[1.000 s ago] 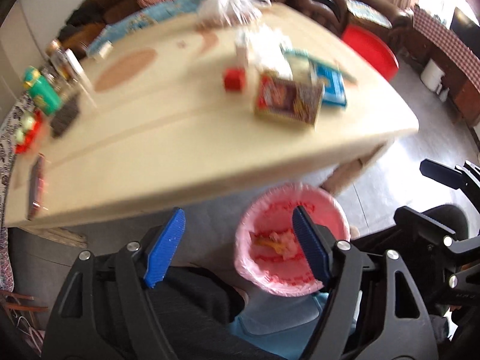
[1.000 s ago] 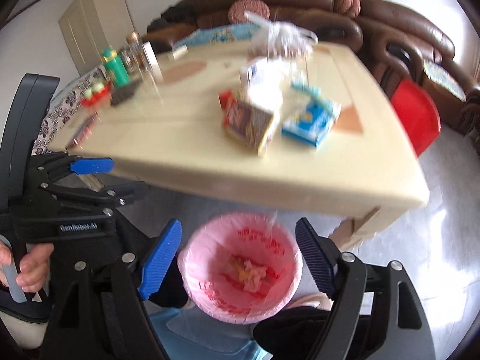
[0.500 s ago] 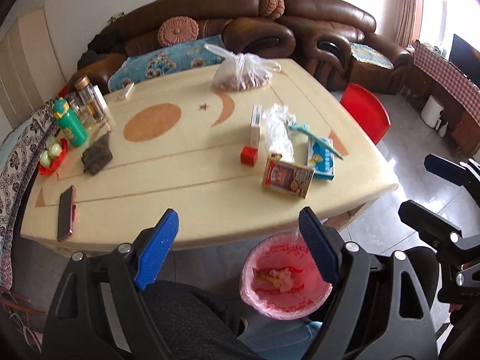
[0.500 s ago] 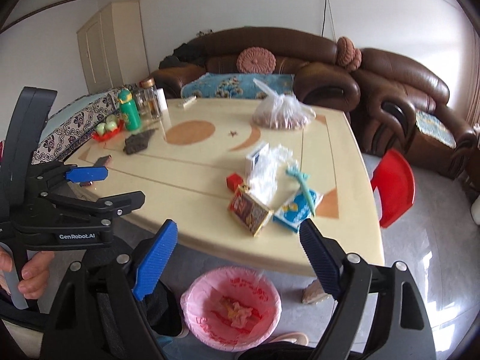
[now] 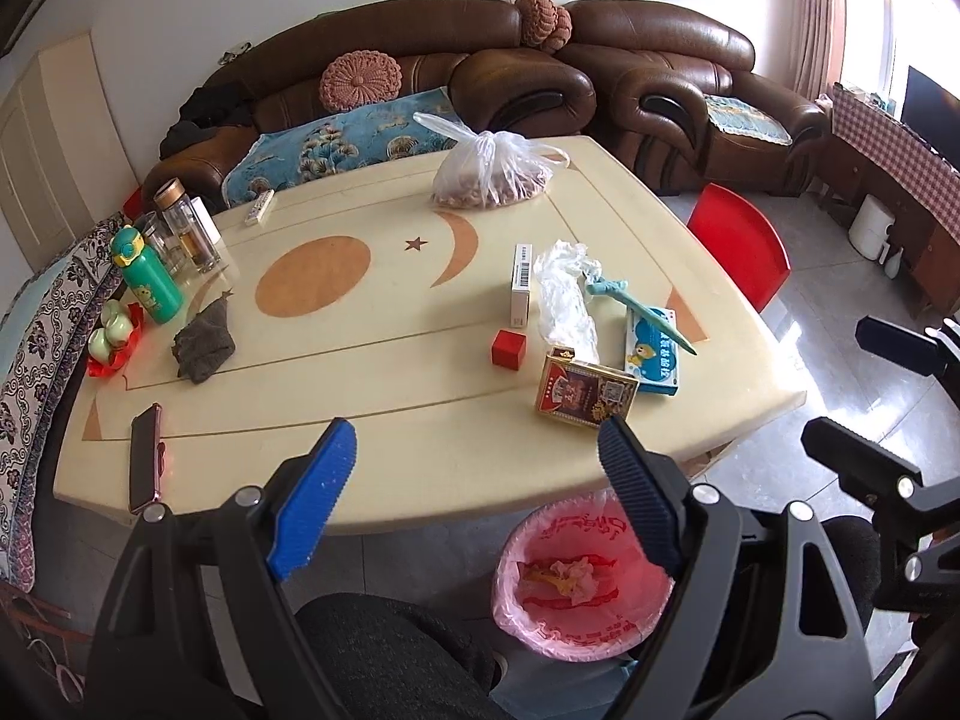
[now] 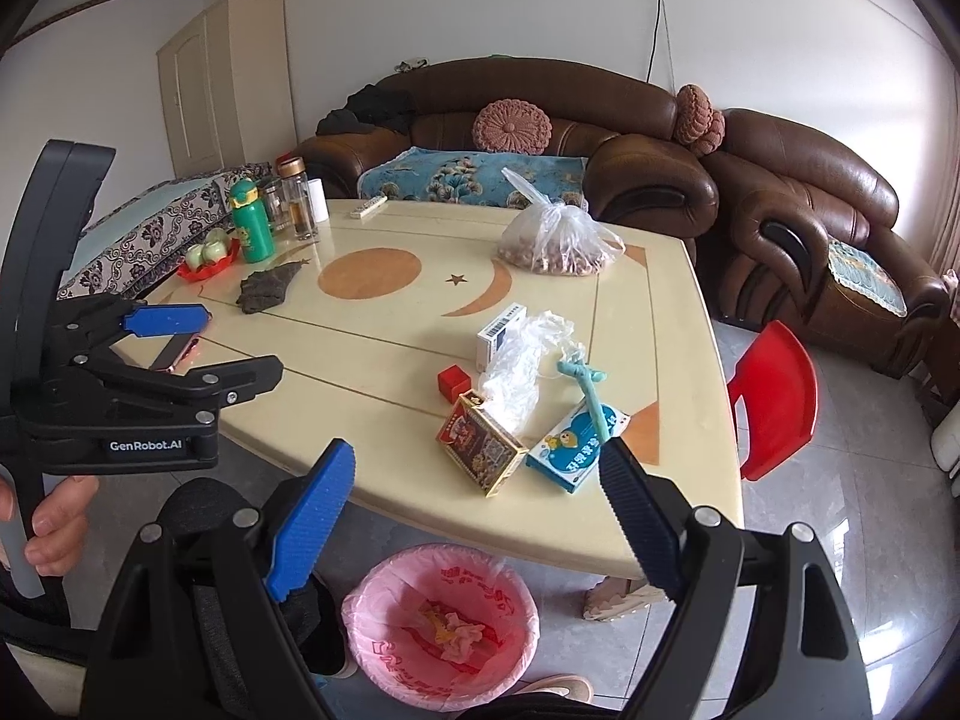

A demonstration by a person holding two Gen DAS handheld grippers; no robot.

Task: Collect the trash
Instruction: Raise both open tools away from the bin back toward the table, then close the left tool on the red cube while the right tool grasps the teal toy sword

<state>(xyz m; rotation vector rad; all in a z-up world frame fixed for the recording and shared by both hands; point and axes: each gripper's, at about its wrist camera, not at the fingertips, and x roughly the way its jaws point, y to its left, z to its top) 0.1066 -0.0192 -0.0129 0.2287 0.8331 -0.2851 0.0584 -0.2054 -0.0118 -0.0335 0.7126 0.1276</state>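
Left gripper [image 5: 474, 480] and right gripper [image 6: 474, 495] gaping empty, jaws just widening; pink-lined bin [image 6: 441, 624] sitting below table edge [image 5: 420, 510]; wrappers [image 5: 567, 300] lying on tabletop, now showing whole as grippers have risen

Crumpled scraps inside pink-lined round waste bin [image 6: 443, 630] unidentifiable; print on small white upright box [image 5: 521, 285] too small to read.

The right gripper [image 6: 474, 516] hangs with jaws apart and empty above a pink-lined bin [image 6: 441, 624]; boxes [image 6: 480, 444] lie on the table's [image 6: 390, 324] near edge.
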